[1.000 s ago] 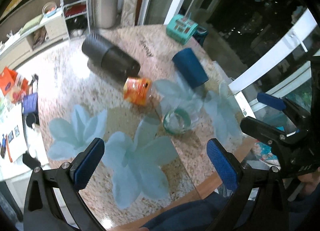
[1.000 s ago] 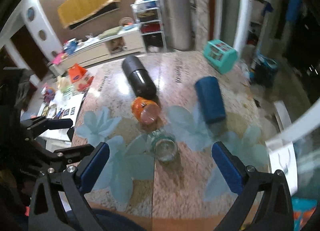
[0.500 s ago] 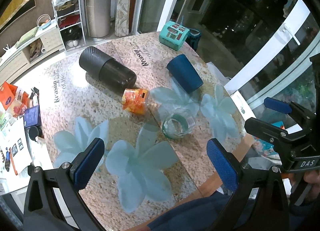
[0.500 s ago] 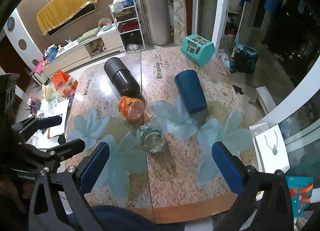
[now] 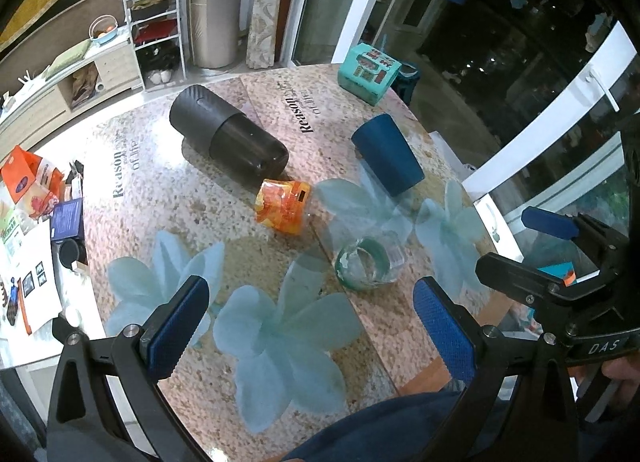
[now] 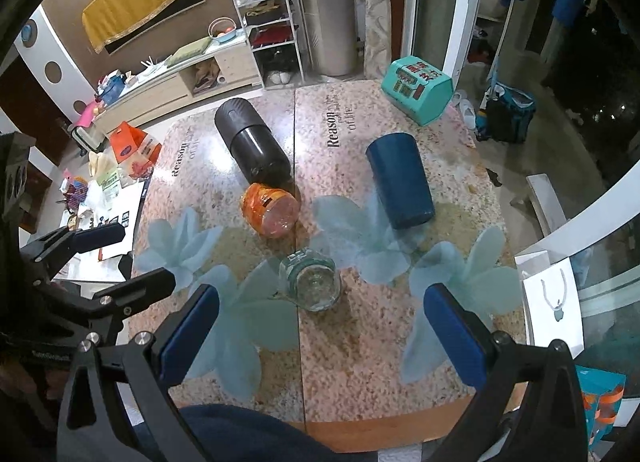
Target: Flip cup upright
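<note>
Several cups lie on their sides on a speckled table with pale blue flower prints. A blue cup (image 5: 387, 155) (image 6: 400, 181) lies at the right, a large dark grey cup (image 5: 226, 139) (image 6: 251, 142) at the back left, an orange cup (image 5: 282, 207) (image 6: 270, 209) in the middle, and a clear glass cup with a teal band (image 5: 366, 267) (image 6: 312, 279) nearest me. My left gripper (image 5: 310, 328) is open and empty above the near table edge. My right gripper (image 6: 320, 336) is open and empty, high above the glass cup.
A teal box (image 5: 368, 72) (image 6: 417, 89) stands at the table's far right corner. Papers and orange packets (image 5: 28, 182) lie on a surface left of the table. Shelves and a grey column stand behind. The table's near edge (image 6: 400, 428) is below the grippers.
Both grippers have lifted and pulled back from the table, so the cups look smaller and farther. The cups have not moved. Both stay open.
</note>
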